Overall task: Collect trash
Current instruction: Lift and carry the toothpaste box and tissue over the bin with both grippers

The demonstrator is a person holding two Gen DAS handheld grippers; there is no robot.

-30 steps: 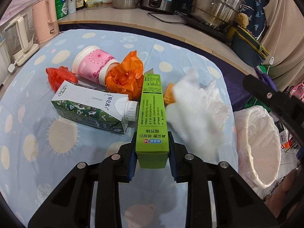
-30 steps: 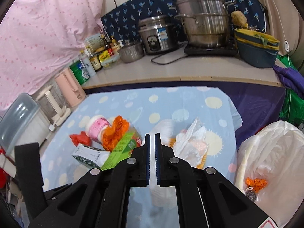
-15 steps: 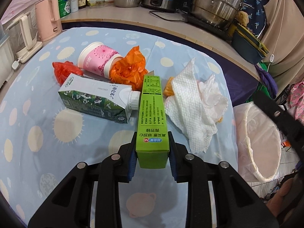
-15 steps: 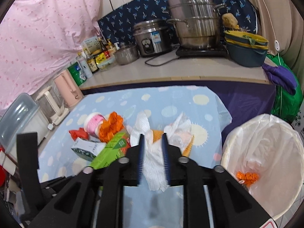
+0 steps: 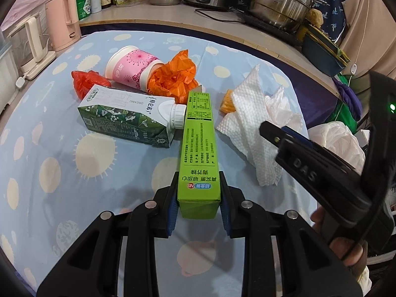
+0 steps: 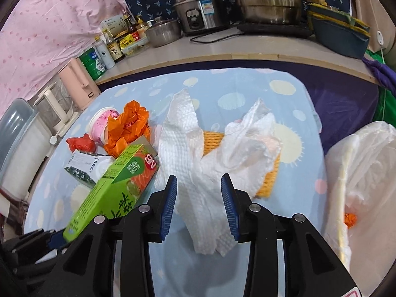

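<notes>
- Left wrist view: my left gripper (image 5: pixel 198 206) is clenched on the near end of the green box (image 5: pixel 199 148), both pads flat on its sides. Nothing's moved here over the last second, the box hasn't gone anywhere. The rest of the trash lies on the spotted tablecloth (image 5: pixel 61 153): milk carton (image 5: pixel 128 121) just left of the box with its cap touching it, pink cup (image 5: pixel 133 70) on its side farther back with orange wrapper (image 5: pixel 174 76) at its mouth, red bag (image 5: pixel 86 84) far left.
- Same view, right side: the right gripper (image 5: pixel 272 131) has come in low over the paper towel (image 5: pixel 257 133). It was up at the frame edge before.
- Right wrist view: jaws were pinched together a second ago and have just been opening; now they sit released, straddling the near tail of the towel without the pads (image 6: pixel 170 198) pressing it.
- So my read: next is a squeeze on the towel, then both pieces go to the lined bin (image 6: pixel 358 173) on the right, which already has an orange scrap (image 6: pixel 350 219) in it.
</notes>
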